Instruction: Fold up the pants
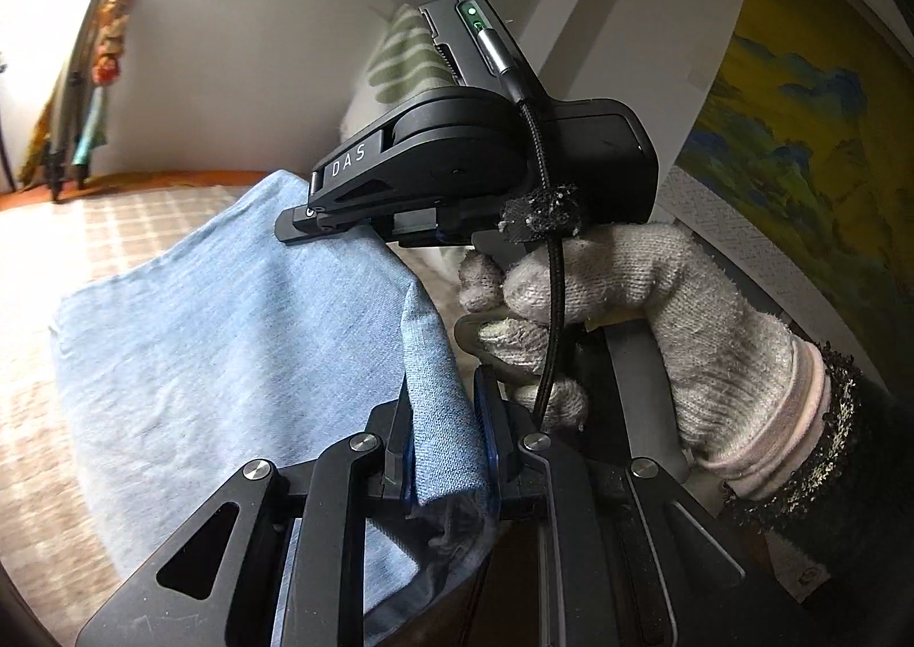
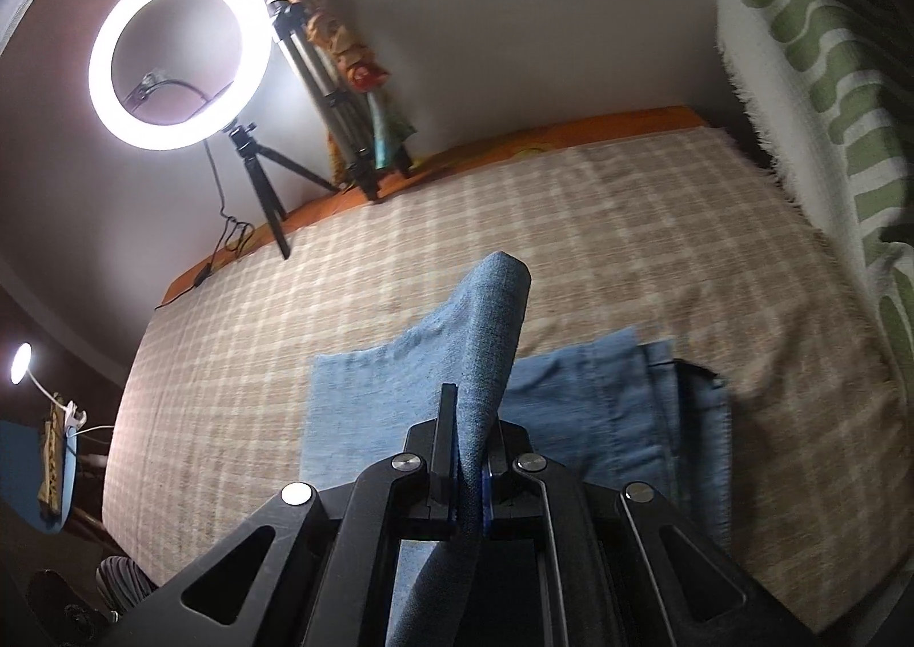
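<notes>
Checked bedspread (image 2: 628, 224) lies under soft, limp pants (image 2: 571, 407), each gripper, left gripper (image 1: 443, 418) and right gripper (image 2: 471, 453), clamped on a cloth edge.

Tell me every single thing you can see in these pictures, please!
pants: one, light blue denim, partly flat on the bedcover, one edge lifted
bedcover: one, beige checked, under the pants
ring light: one, glowing white, on a black tripod by the far wall
small lamp: one, white, lit, at the left edge
striped cloth: one, green and white, along the right side
painting: one, yellow and blue, on the right in the left wrist view
left gripper: black, shut on a fold of the pants
right gripper: black, shut on the lifted edge
gloved hand: one, grey-white knit, holding the right gripper's handle
</notes>
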`<state>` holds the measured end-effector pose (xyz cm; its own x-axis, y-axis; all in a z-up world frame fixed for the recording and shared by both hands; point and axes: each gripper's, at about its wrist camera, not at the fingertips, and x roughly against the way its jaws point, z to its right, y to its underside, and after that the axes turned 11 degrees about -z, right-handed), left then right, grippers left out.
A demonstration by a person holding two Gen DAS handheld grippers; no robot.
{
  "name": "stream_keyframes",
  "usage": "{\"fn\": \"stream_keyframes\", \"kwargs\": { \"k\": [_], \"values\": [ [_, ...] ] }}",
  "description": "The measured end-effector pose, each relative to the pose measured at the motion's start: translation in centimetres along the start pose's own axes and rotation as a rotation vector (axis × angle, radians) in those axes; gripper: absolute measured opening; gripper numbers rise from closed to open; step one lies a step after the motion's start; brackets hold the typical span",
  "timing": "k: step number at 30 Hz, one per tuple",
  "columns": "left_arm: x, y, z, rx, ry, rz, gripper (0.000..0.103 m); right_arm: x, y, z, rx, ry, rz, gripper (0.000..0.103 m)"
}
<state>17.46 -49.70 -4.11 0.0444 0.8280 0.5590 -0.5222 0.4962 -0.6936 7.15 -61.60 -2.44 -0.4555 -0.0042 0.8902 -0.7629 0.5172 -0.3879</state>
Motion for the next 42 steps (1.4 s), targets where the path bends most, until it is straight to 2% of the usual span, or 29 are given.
{"fn": "stream_keyframes", "kwargs": {
  "k": [11, 20, 24, 26, 31, 32, 33, 35, 39, 42],
  "values": [
    [-4.1, -1.6, -0.2, -0.021, 0.026, -0.059, 0.015, 0.0, -0.3, 5.0, -0.028, 0.055, -0.011, 0.002],
    [-7.1, -1.7, -0.4, -0.008, 0.048, -0.112, 0.015, -2.0, 0.1, 7.9, -0.033, 0.088, -0.056, 0.002],
    [-8.2, -1.6, -0.8, 0.010, 0.068, -0.189, 0.022, -3.6, 0.3, 8.9, -0.028, 0.098, -0.086, 0.002],
    [-8.0, -1.2, -0.6, -0.015, 0.063, -0.210, 0.025, -4.1, 0.5, 9.2, -0.025, 0.098, -0.095, 0.003],
    [-6.2, -0.3, -0.2, -0.042, 0.066, -0.232, 0.033, -4.0, 0.7, 9.9, -0.007, 0.150, -0.079, 0.015],
    [-5.8, -0.2, -0.1, -0.049, 0.063, -0.230, 0.037, -3.8, 0.8, 10.1, -0.014, 0.157, -0.074, 0.018],
    [-5.3, -0.1, 0.0, -0.056, 0.058, -0.229, 0.037, -3.5, 0.9, 10.1, -0.014, 0.175, -0.069, 0.026],
    [-4.0, 0.1, -0.1, -0.071, 0.044, -0.233, 0.037, -2.8, 1.2, 10.0, 0.000, 0.253, -0.057, 0.035],
    [-1.7, 0.5, -0.9, -0.062, 0.006, -0.233, 0.037, -0.2, 2.5, 9.7, -0.004, 0.264, -0.002, 0.036],
    [-0.1, 0.6, -1.6, -0.060, -0.051, -0.218, 0.037, 1.6, 4.2, 8.3, 0.023, 0.223, 0.038, 0.036]
  ]
}}
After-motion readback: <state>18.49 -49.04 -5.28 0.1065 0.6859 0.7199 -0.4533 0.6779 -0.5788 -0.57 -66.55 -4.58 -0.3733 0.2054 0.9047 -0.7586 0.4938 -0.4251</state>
